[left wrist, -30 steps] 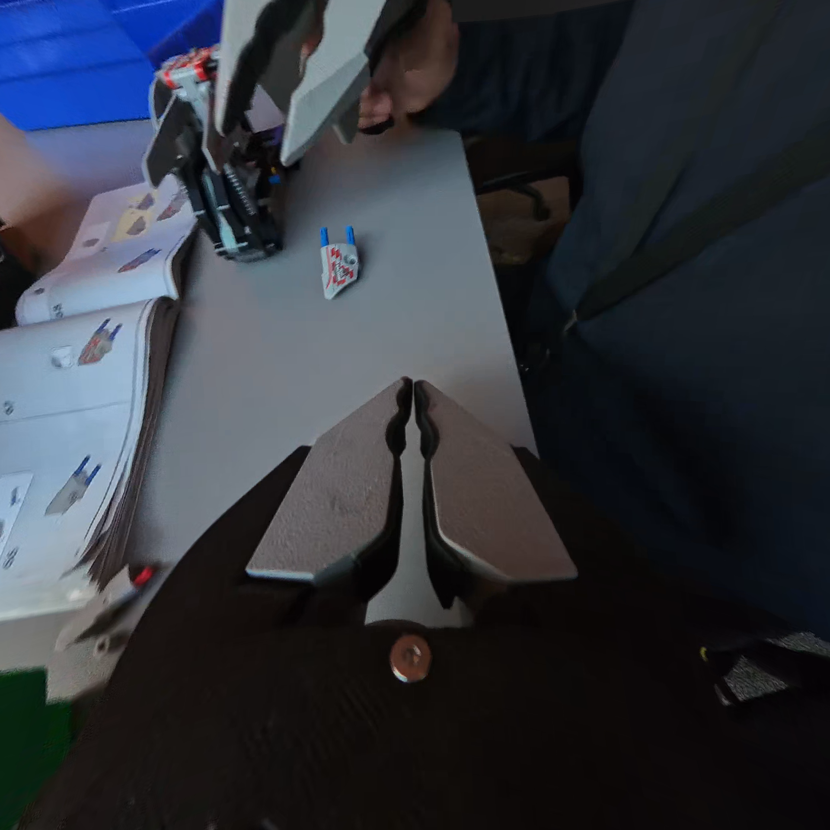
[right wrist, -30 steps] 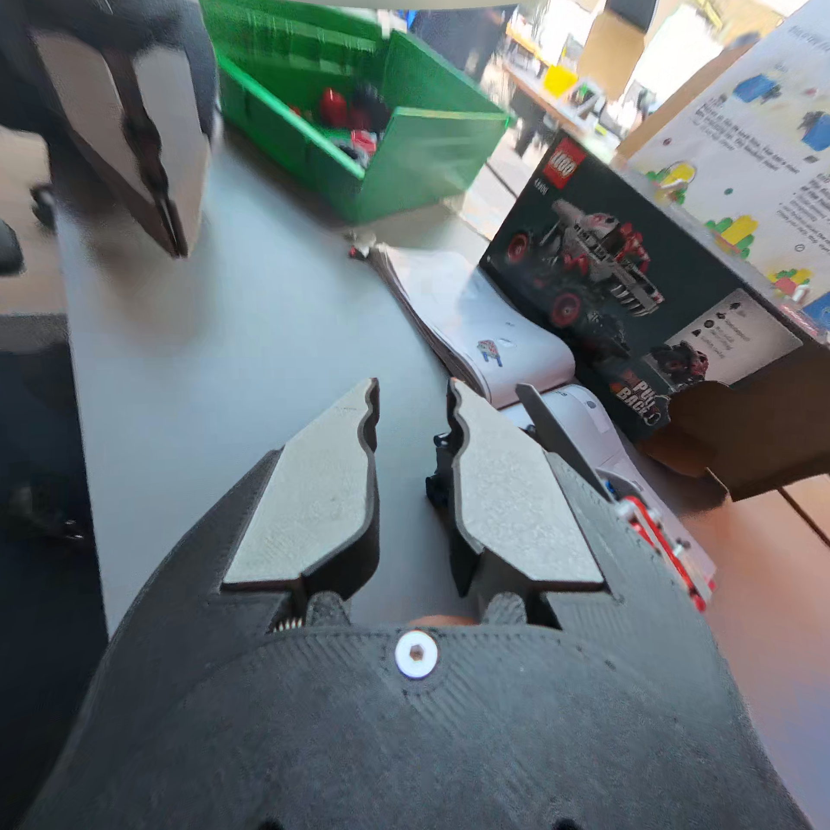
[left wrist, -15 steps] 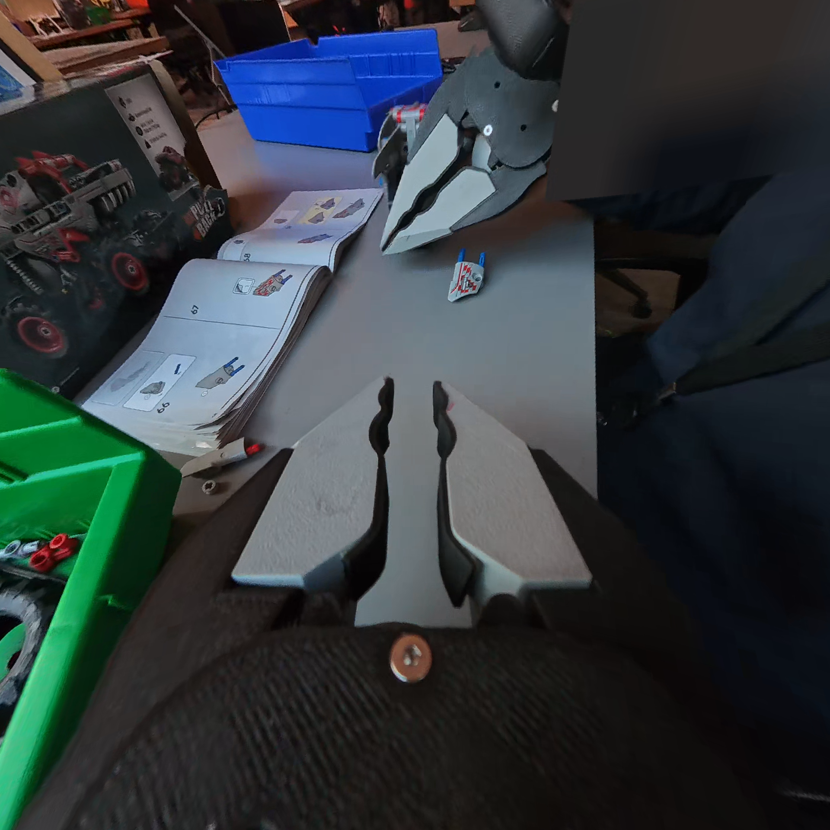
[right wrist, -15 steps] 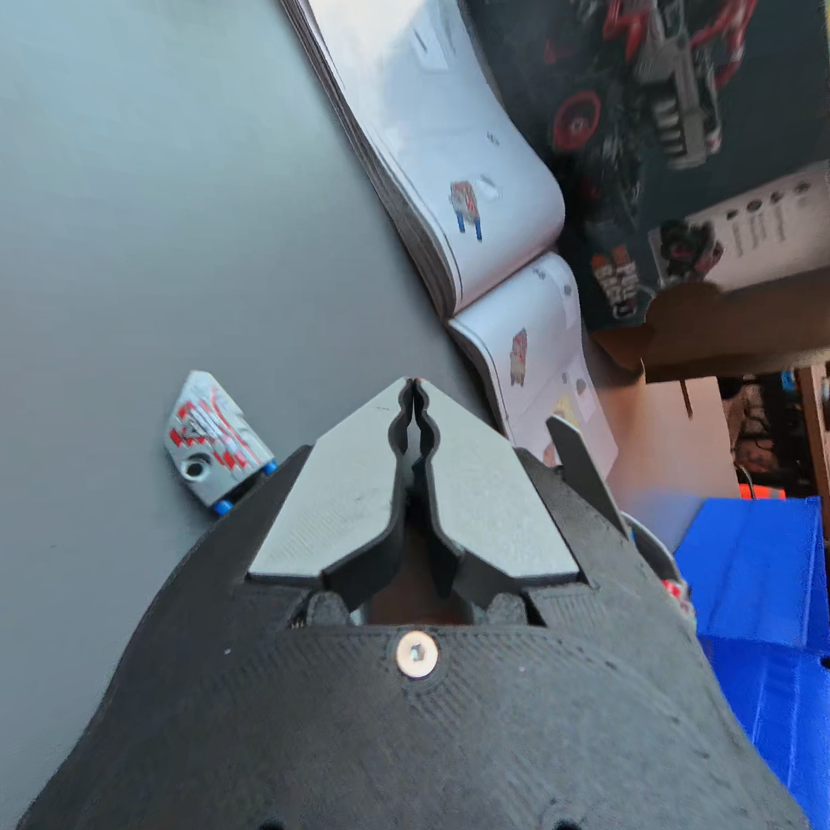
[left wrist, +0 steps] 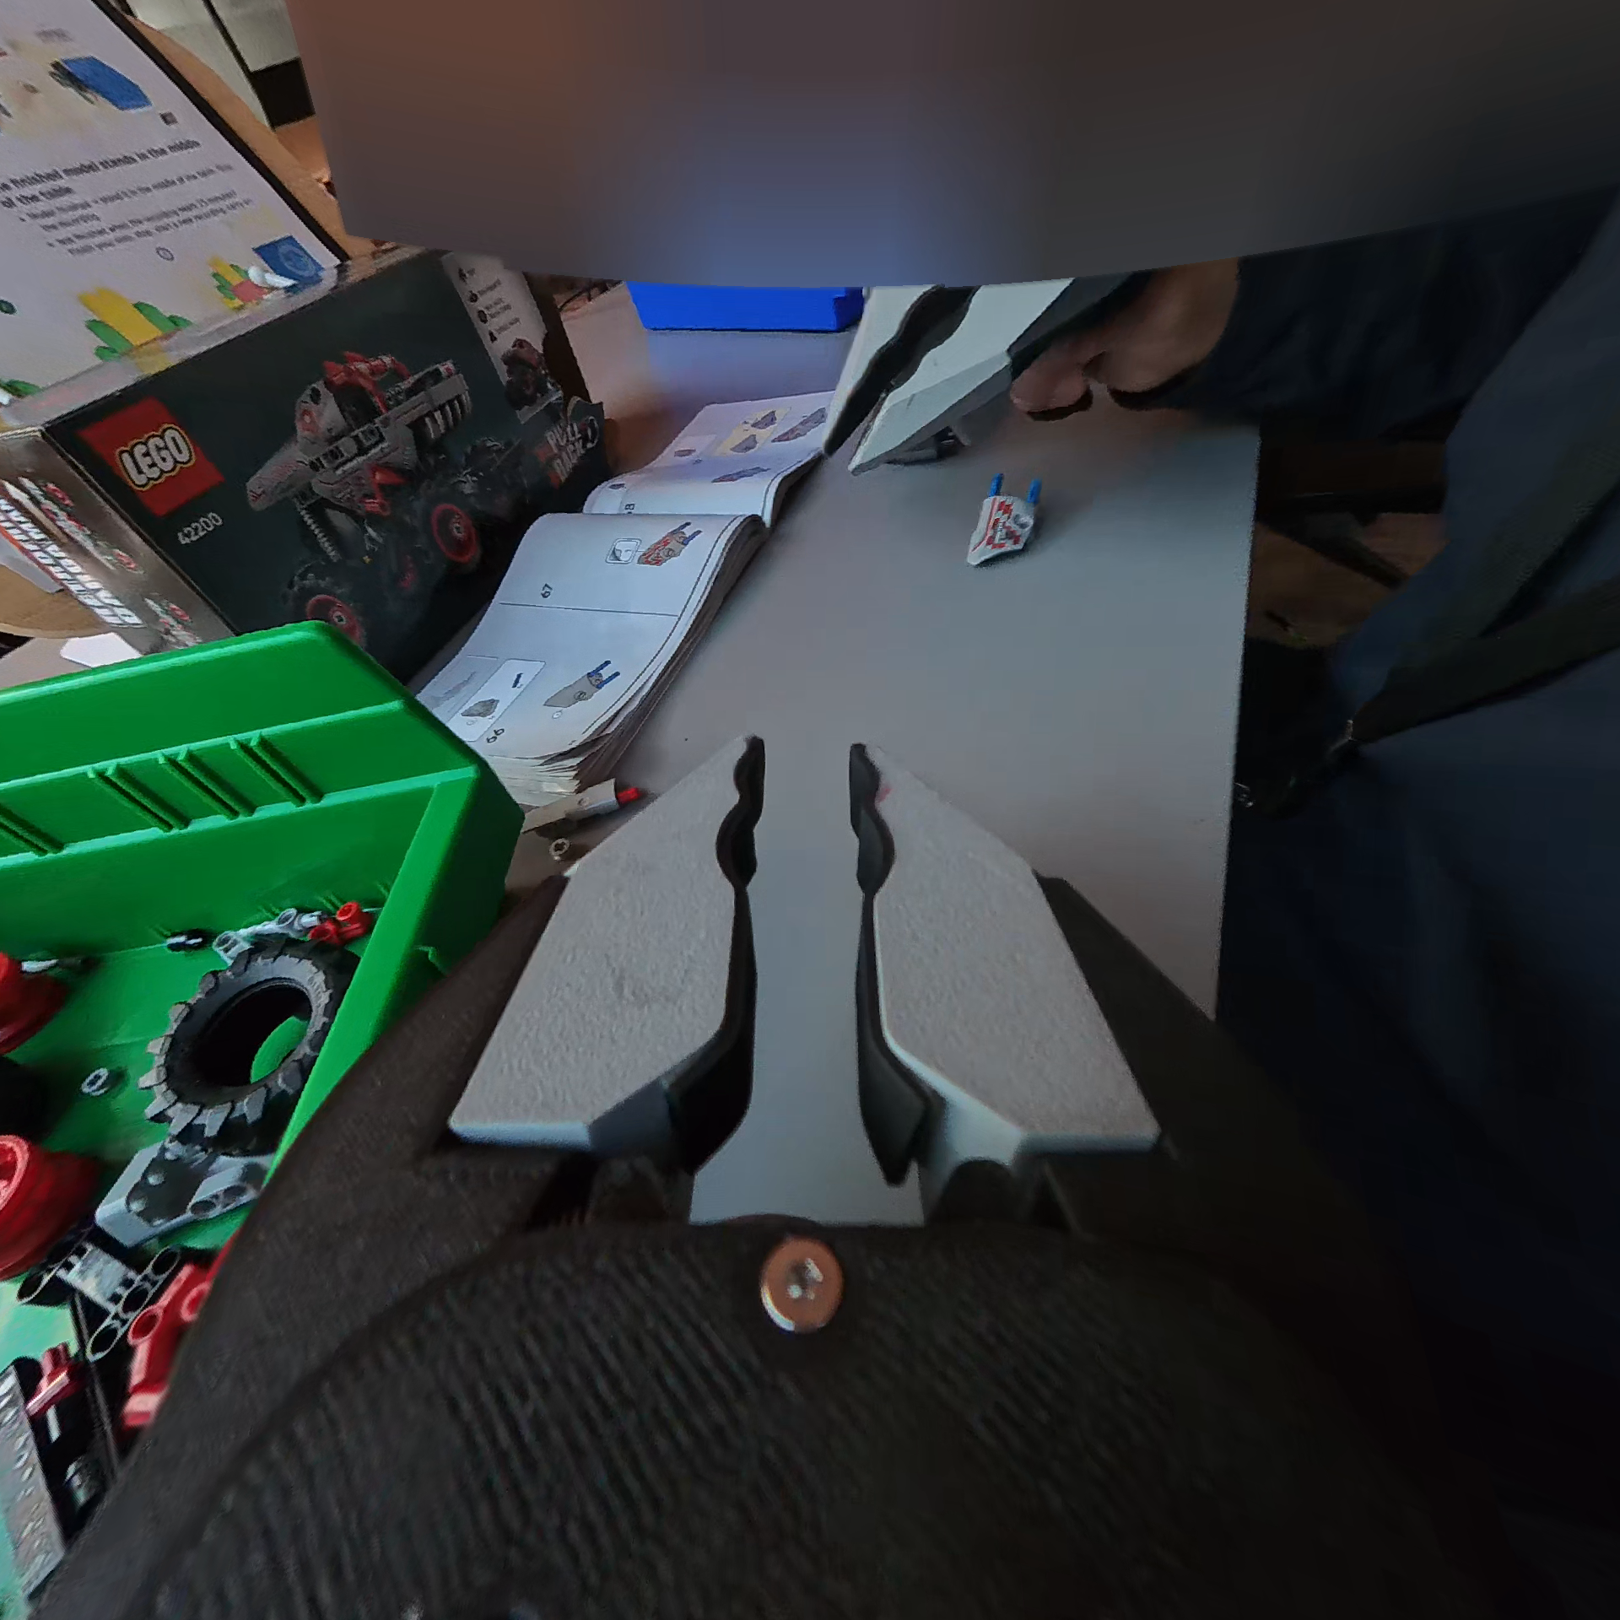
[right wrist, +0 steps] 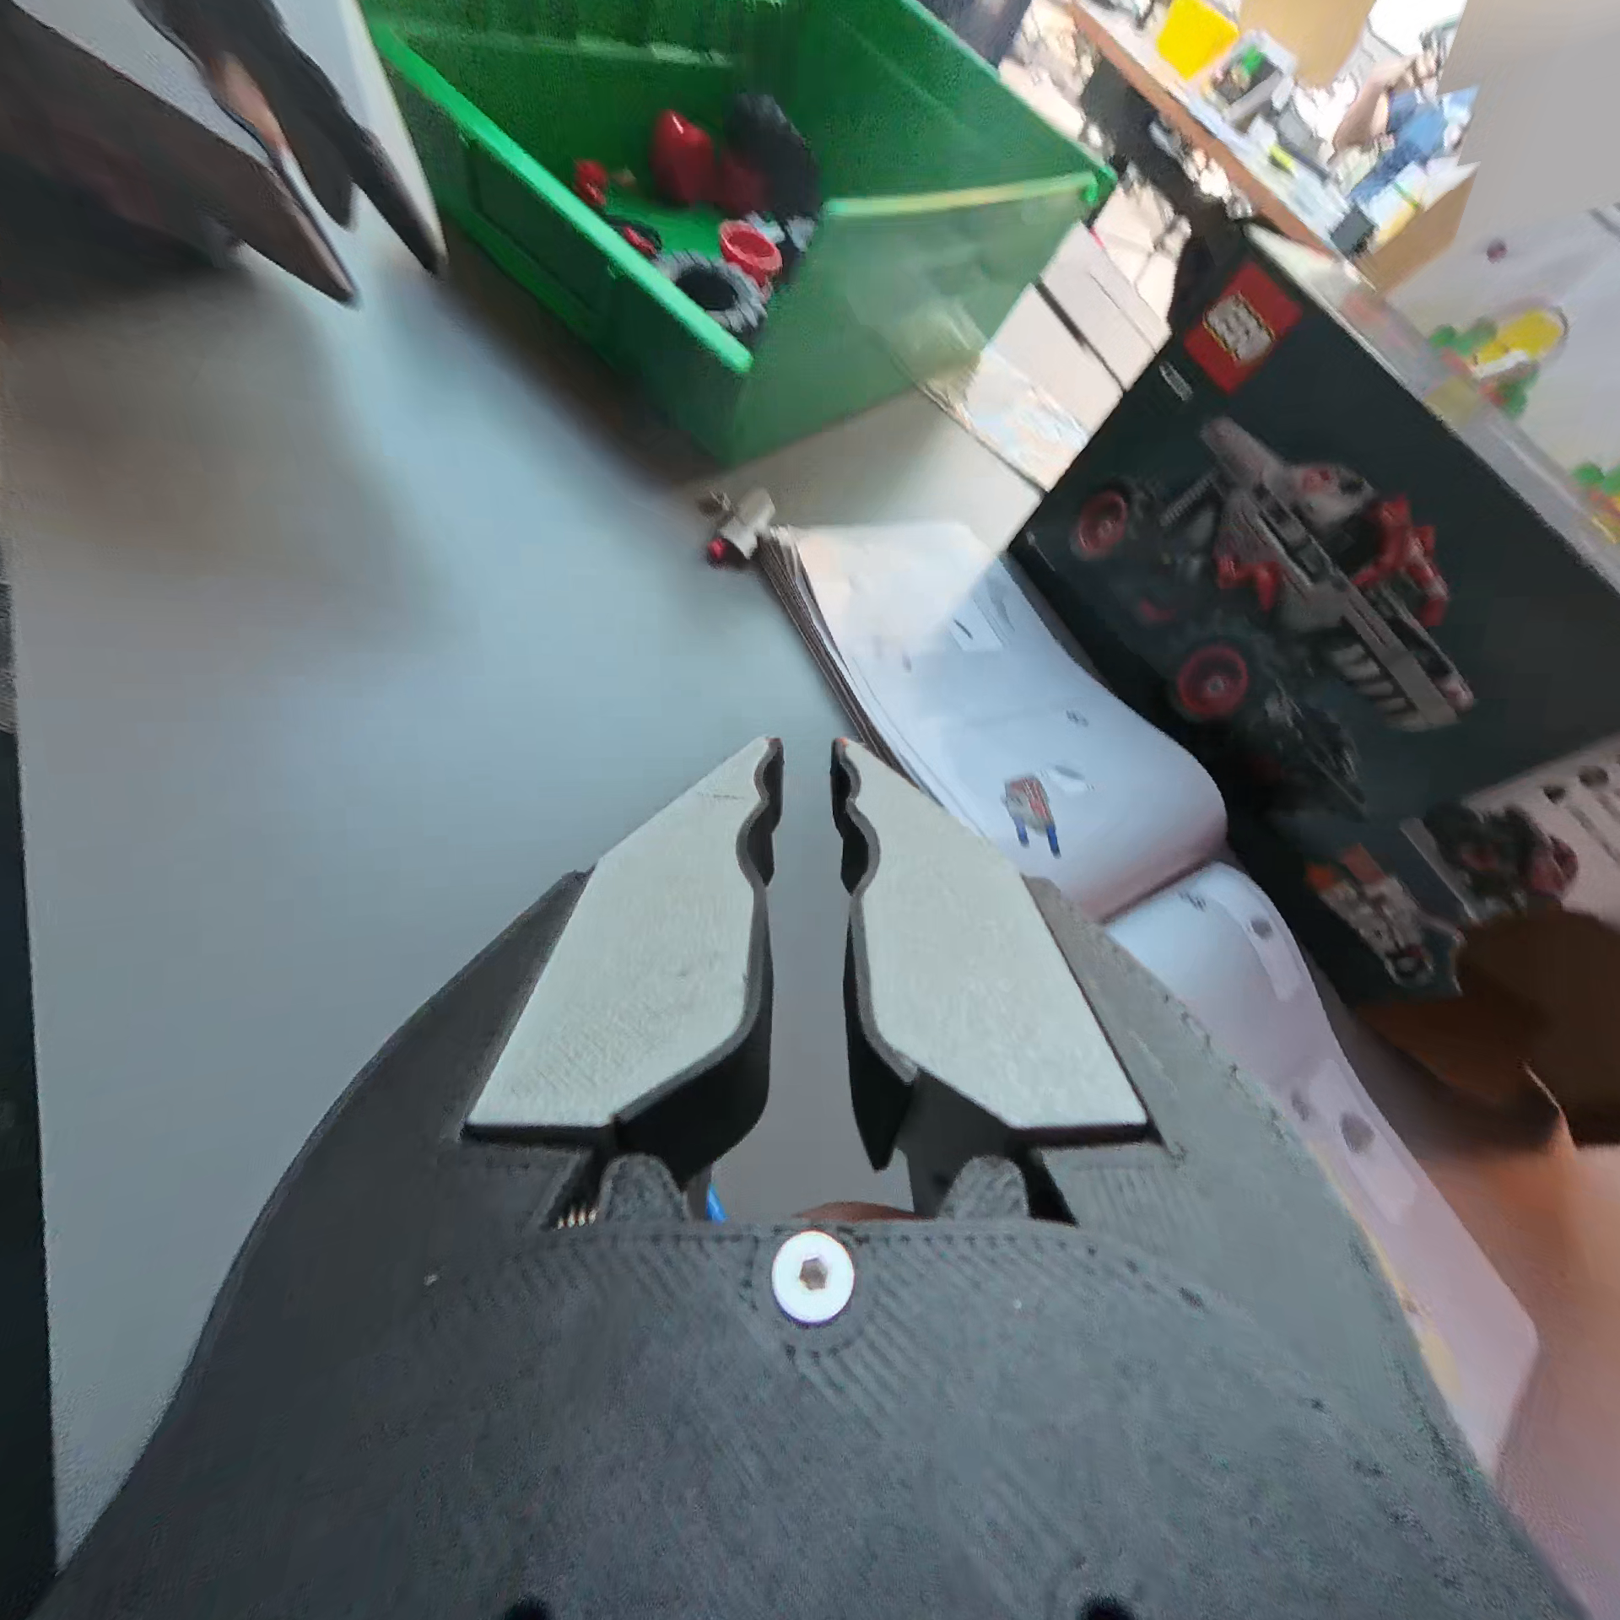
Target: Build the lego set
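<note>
A small grey panel piece (left wrist: 999,526) with a red pattern and two blue pins lies alone on the grey table (left wrist: 1008,745). My left gripper (left wrist: 805,752) is open and empty, low over the table beside the green bin, well short of the piece. My right gripper (right wrist: 806,747) is open by a narrow gap and holds nothing. It also shows in the left wrist view (left wrist: 912,394), held by a hand at the far end of the table, just beyond the piece. The left gripper shows in the right wrist view (right wrist: 307,175) at the top left.
A green bin (left wrist: 263,789) (right wrist: 877,289) holds a black tyre (left wrist: 237,1052) and red and grey parts. An open instruction booklet (left wrist: 614,614) (right wrist: 964,701) lies against the set's box (left wrist: 307,491) (right wrist: 1315,614). A small grey and red part (left wrist: 596,798) (right wrist: 741,535) lies by the booklet. The table edge and a seated person are on the right. The left gripper's tips are roughly 15 centimeters from the right gripper's.
My left gripper opened and drew back toward the green bin. My right gripper shut half a second ago and now stands slightly open, tilted up from the table to look along it.
</note>
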`<state>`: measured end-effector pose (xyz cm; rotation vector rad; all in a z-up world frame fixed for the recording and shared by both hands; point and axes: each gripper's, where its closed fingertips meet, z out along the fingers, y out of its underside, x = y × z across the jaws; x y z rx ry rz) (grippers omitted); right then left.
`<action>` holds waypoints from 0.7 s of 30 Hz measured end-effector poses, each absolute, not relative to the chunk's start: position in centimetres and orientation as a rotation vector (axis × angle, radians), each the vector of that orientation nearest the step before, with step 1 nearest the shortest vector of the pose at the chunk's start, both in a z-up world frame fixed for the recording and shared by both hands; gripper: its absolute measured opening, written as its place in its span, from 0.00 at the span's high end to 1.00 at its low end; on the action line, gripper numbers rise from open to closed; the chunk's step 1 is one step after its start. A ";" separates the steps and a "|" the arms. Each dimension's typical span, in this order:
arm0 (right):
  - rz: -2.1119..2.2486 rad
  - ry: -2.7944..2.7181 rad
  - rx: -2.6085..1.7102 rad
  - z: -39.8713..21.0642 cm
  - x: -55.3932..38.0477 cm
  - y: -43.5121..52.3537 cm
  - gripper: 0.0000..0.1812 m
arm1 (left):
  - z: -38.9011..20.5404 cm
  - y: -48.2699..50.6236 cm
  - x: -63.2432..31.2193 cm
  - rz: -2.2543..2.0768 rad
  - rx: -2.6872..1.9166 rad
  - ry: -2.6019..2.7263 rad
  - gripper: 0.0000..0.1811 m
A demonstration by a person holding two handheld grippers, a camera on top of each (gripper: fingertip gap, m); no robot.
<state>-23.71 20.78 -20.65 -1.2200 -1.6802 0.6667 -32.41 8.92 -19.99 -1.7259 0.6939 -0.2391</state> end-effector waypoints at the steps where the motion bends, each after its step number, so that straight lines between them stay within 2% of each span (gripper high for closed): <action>1: 0.709 -1.688 -1.180 -20.2 -24.4 20.2 0.96 | -20.0 9.0 -32.7 -0.219 -1.726 0.686 0.91; 8: 1.018 -1.756 -1.009 -18.2 -27.3 16.9 0.96 | -19.5 9.2 -33.2 -0.259 -1.716 0.634 0.91; 16: 1.092 -1.782 -0.950 -17.7 -26.8 15.8 0.95 | -16.1 9.7 -35.9 -0.361 -1.684 0.463 0.91; 18: 1.100 -1.787 -0.943 -17.4 -26.5 15.6 0.95 | -13.6 10.4 -39.3 -0.227 -1.756 0.395 0.91; 21: 1.139 -1.764 -0.910 -16.3 -25.6 15.1 0.95 | -13.7 11.8 -47.7 0.112 -2.110 0.330 0.90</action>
